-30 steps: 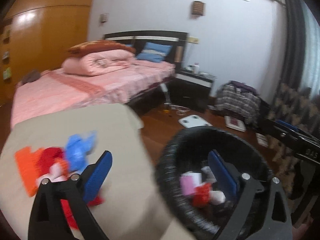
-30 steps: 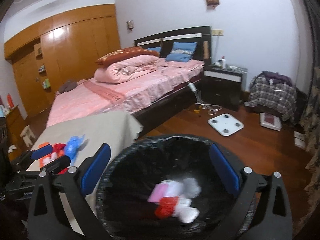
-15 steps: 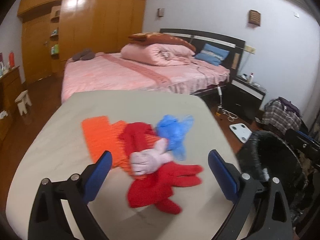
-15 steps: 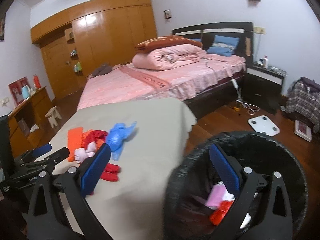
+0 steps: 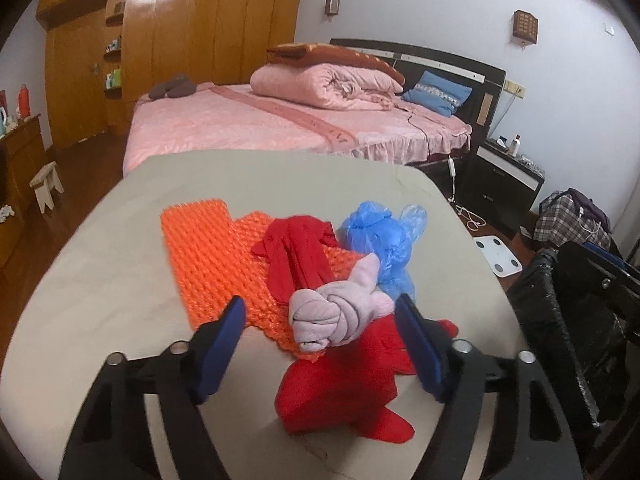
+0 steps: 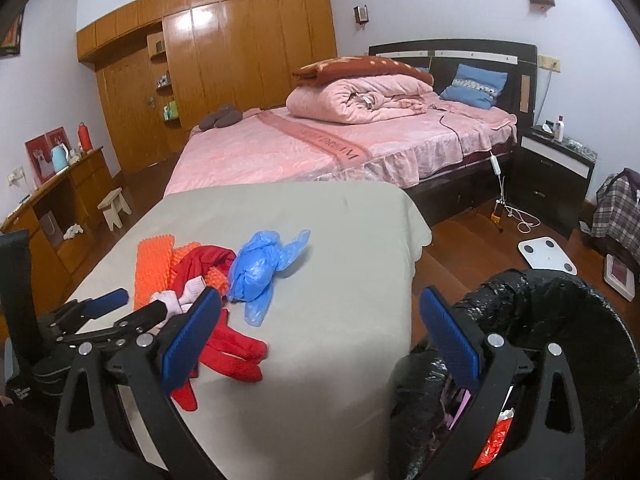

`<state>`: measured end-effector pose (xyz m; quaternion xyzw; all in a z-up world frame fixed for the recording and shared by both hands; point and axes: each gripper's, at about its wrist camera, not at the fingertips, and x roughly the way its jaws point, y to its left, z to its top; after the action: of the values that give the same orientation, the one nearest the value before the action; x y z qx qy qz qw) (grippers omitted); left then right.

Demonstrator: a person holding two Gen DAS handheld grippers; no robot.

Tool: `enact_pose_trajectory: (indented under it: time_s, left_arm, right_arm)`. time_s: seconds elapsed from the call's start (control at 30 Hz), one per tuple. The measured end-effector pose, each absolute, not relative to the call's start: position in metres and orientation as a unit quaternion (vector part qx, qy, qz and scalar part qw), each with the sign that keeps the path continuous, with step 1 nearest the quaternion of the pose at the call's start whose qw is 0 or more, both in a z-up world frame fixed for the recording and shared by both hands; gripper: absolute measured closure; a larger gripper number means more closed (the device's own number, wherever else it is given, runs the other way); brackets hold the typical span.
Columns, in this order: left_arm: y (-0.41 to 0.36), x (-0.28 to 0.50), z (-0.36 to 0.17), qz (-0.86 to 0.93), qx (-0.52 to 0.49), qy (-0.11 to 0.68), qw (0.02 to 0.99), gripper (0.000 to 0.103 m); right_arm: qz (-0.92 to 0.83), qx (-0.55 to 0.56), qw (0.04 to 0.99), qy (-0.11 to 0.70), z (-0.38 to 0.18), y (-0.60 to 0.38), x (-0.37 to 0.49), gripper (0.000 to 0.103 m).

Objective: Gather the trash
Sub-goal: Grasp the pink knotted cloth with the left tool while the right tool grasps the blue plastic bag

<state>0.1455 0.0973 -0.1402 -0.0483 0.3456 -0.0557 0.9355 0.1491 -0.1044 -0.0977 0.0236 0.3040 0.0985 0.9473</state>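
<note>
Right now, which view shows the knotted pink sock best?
The left wrist view: the knotted pink sock sits whole and centred between the closing left claw's pads, which do not press it yet. The right wrist view shows only a sliver, hidden behind the left claw.

A lived-in home bedroom: a double bed (image 6: 340, 148) with pink bedding, a rolled quilt (image 6: 360, 100) and a blue pillow (image 6: 476, 84) stands against a dark headboard (image 6: 452, 54). Floor-to-ceiling wooden wardrobes (image 6: 224, 52) line the far wall, while a nightstand (image 6: 552, 176), a bathroom scale (image 6: 546, 254) and a small stool (image 6: 114, 206) sit on the wood floor.
</note>
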Motion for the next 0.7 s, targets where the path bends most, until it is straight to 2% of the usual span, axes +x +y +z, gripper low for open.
enact_pose_trajectory:
  time_s: [0.17,0.27,0.4,0.7]
  left_arm:
    - [0.094,0.156,-0.152,-0.063,-0.055,0.357,0.930,0.039]
    - [0.090,0.160,-0.155,-0.070,-0.058,0.363,0.928,0.052]
    - [0.087,0.160,-0.156,-0.073,-0.058,0.362,0.928,0.058]
    - [0.094,0.143,-0.129,-0.076,-0.069,0.329,0.939,0.060]
  right_arm:
    - [0.097,0.020,0.946,0.310,-0.102,-0.103,0.153,0.007]
    - [0.096,0.019,0.945,0.312,-0.104,-0.103,0.156,0.007]
    - [0.097,0.019,0.945,0.312,-0.104,-0.103,0.157,0.007]
    - [0.098,0.020,0.947,0.306,-0.103,-0.102,0.163,0.007]
